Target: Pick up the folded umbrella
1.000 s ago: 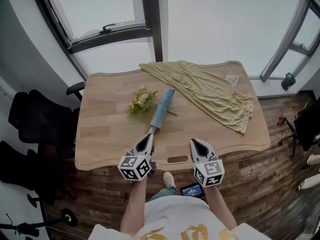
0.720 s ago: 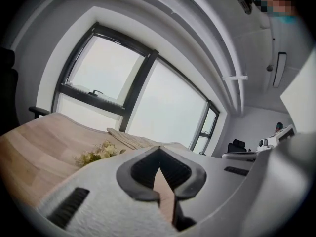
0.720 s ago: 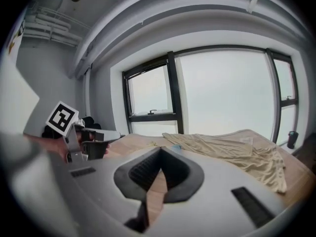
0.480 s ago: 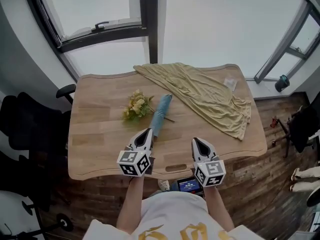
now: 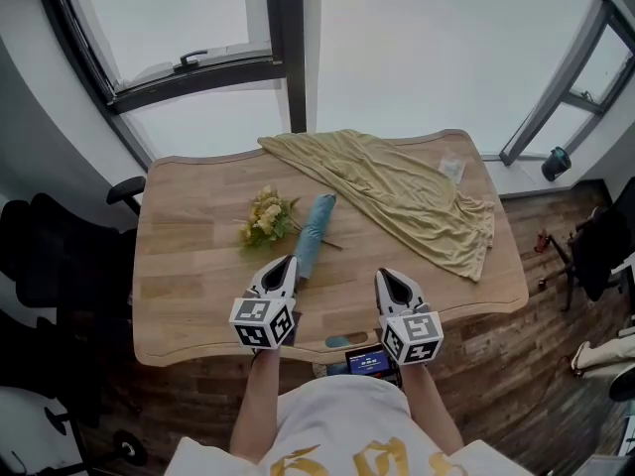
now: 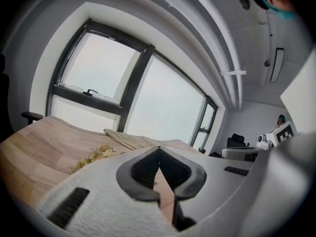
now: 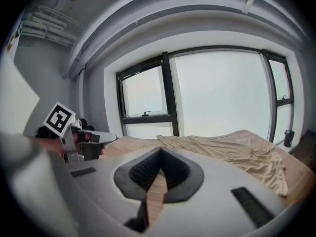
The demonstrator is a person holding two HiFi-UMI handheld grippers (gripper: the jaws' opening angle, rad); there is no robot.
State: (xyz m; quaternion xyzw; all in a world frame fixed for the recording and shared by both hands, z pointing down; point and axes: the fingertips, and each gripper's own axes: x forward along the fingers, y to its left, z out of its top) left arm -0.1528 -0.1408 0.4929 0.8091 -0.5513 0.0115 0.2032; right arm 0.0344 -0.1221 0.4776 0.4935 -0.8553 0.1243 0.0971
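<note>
Nothing is being held yet — left gripper and right gripper are hovering clenched and empty over the table edge; the umbrella is lying untouched just beyond the left one, beside flowers.

"Where does the person hold the grippers?"

"Side by side over the near edge of the desk, left gripper and right gripper pointing across it, tipped slightly down."

"And the jaws?"

"Closed tip to tip on both, nothing between. The forearms reach forward behind them."
</note>
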